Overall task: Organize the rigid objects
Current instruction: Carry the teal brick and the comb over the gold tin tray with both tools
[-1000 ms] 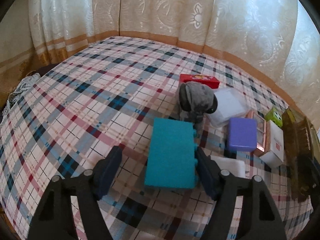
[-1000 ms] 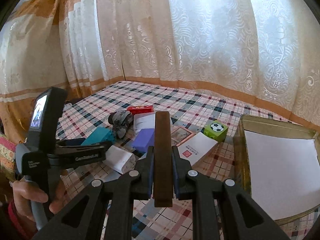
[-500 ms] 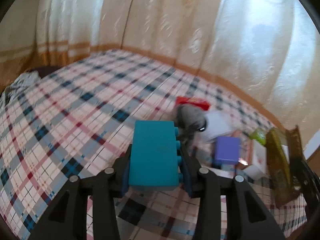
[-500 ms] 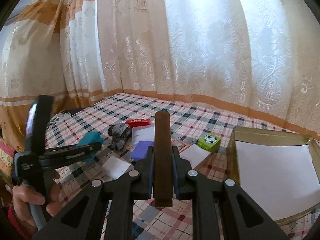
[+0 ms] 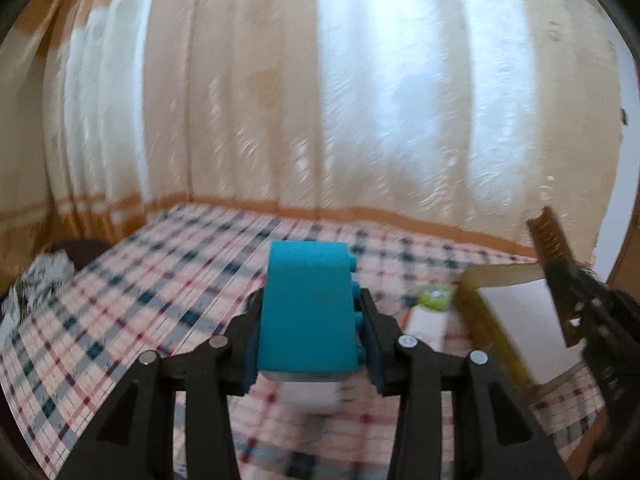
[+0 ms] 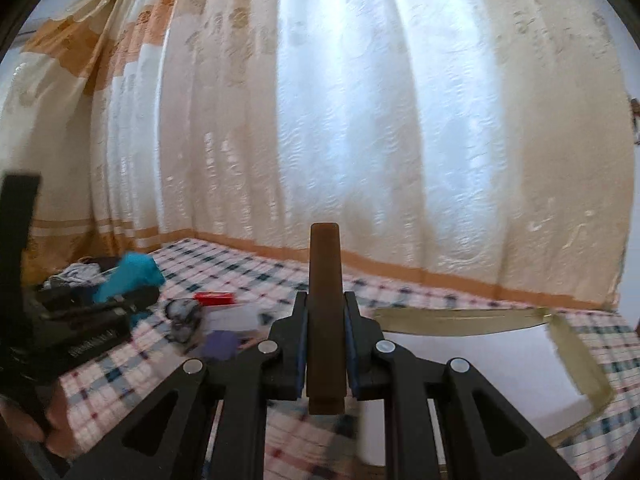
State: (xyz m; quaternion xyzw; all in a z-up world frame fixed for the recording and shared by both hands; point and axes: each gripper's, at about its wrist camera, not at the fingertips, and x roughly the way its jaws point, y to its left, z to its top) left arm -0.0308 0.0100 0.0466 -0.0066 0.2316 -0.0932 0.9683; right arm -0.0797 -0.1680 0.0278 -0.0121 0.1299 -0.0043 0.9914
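Observation:
My left gripper point(image 5: 308, 336) is shut on a teal studded block point(image 5: 306, 308) and holds it up above the plaid cloth point(image 5: 160, 300). The block also shows in the right wrist view point(image 6: 128, 276), held in the left gripper. My right gripper point(image 6: 325, 340) is shut on a flat dark brown comb-like piece point(image 6: 325, 312), held upright above the cloth; the piece also shows in the left wrist view point(image 5: 554, 256). A gold-rimmed box with a white lining point(image 6: 576, 356) lies open to the right, and it shows in the left wrist view point(image 5: 500, 276).
On the cloth lie a red box point(image 6: 214, 298), a grey soft toy point(image 6: 182, 316), a purple box point(image 6: 222, 346), a white box point(image 5: 426, 326) and a green box point(image 5: 434, 294). Curtains point(image 6: 360, 120) hang behind. A dark heap point(image 5: 60, 264) lies at the left edge.
My left gripper closed on the teal block, lifted it off the cloth and swung right toward the gold box. My right gripper, still holding the brown piece, rose and tilted up.

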